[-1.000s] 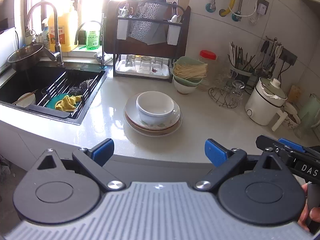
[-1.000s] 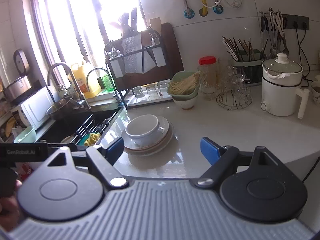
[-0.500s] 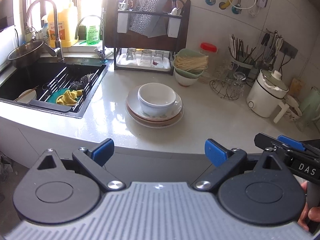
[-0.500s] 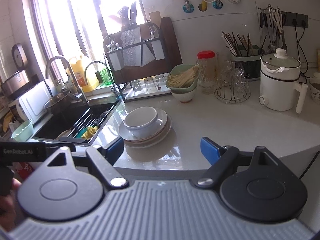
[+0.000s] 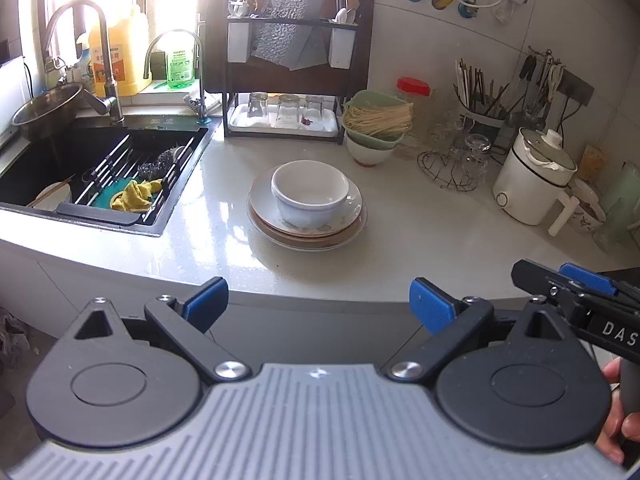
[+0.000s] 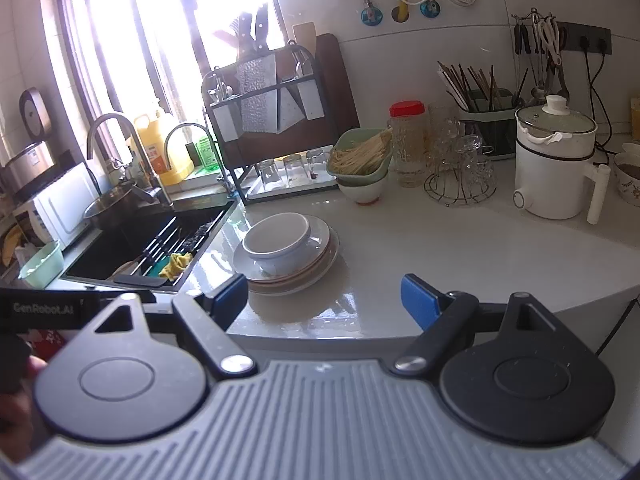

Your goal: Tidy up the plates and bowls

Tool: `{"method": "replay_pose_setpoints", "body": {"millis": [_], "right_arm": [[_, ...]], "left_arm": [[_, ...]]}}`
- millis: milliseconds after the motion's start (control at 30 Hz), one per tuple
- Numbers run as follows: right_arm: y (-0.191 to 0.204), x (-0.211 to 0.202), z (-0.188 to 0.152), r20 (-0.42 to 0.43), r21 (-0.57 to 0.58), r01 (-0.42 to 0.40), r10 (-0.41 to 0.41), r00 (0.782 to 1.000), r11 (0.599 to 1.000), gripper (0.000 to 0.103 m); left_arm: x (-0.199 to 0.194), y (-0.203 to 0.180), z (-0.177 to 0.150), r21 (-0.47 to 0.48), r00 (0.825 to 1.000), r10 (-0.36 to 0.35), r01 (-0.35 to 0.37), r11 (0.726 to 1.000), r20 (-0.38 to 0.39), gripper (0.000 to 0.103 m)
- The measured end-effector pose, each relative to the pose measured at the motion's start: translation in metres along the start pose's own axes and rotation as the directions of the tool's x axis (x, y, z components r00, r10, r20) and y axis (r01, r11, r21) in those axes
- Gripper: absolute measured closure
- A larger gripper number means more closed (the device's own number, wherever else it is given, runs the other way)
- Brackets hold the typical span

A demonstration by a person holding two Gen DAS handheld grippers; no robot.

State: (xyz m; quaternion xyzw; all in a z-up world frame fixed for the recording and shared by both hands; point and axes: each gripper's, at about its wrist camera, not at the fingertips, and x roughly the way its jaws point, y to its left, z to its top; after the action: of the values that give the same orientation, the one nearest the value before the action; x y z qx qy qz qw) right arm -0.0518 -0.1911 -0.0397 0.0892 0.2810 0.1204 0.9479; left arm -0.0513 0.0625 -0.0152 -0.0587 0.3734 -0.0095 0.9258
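**Op A:** One white bowl (image 5: 309, 194) is sitting upright on a stack of plates (image 5: 306, 229) on the countertop (image 5: 420, 248), between the sink (image 5: 100, 168) and the wire glass stand (image 5: 452, 164). I'm counting three plates by their rims, maybe four; the lower edges are blurring together.

**Op B:** I'm seeing the same through the right wrist. How are the grippers standing?

**Op A:** I'm holding both back off the counter's front edge. The left gripper (image 5: 318, 302) is spread wide with nothing between its pads, and so is the right gripper (image 6: 323, 299).

**Op B:** Which step are we in?

**Op A:** I'm judging it could be either: a pile waiting to be sorted, or one just stacked. I'm not calling a move on that.

**Op B:** Any other bowls?

**Op A:** Two more, nested by the dish rack (image 5: 288, 64): a green bowl (image 5: 378, 120) holding noodles, sitting in a white one.
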Motion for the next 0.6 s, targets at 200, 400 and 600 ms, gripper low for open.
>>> {"method": "replay_pose_setpoints", "body": {"millis": [200, 400, 600], "right_arm": [[-0.001, -0.004, -0.002, 0.005, 0.003, 0.005, -0.005, 1.000, 1.000, 0.018], [0.000, -0.008, -0.005, 0.007, -0.005, 0.001, -0.001, 1.000, 1.000, 0.018], [-0.003, -0.011, -0.009, 0.006, 0.002, 0.006, -0.006, 1.000, 1.000, 0.018]], "left_arm": [[-0.004, -0.003, -0.002, 0.009, 1.000, 0.004, -0.004, 1.000, 0.007, 0.004], [-0.008, -0.008, -0.004, 0.023, 1.000, -0.002, 0.002, 1.000, 0.018, 0.004], [-0.012, -0.008, -0.009, 0.009, 1.000, 0.001, -0.001, 1.000, 0.018, 0.004]]}}
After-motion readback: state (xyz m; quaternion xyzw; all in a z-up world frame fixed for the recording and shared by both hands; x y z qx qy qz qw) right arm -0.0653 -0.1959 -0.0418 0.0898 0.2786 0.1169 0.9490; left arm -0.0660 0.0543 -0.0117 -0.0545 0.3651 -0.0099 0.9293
